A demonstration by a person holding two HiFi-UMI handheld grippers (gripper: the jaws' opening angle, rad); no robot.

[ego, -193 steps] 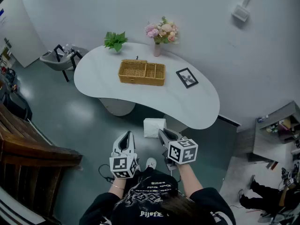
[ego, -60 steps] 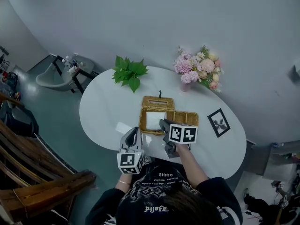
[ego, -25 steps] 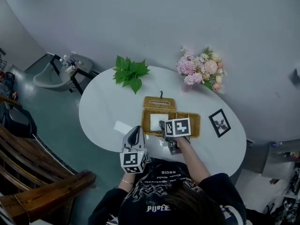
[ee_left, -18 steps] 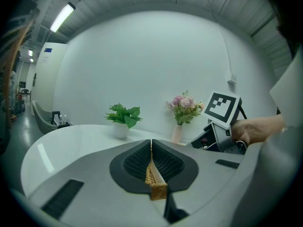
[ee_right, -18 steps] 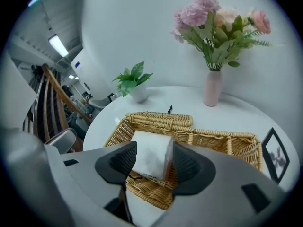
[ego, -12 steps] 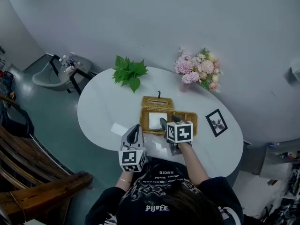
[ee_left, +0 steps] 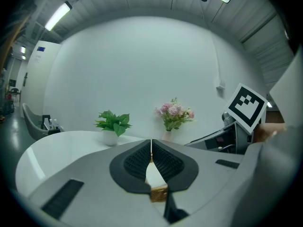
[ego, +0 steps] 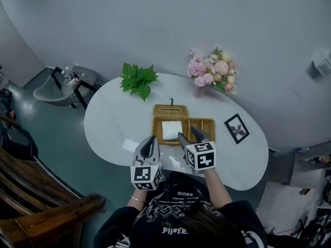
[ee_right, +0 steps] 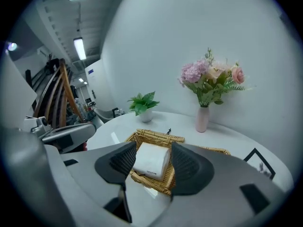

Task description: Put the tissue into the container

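Within left compartment of wicker basket | tissue: white rectangular pack

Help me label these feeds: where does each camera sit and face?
Head view: on the head, facing steeply down at the white table; head, arms, left tool, right tool show.
Left gripper view: on the left tool, facing along its shut jaws toward the potted plant; right tool at right.
Right gripper view: on the right tool, facing along its open jaws at the tissue pack in the basket; left tool at left.
All share the flower vase.
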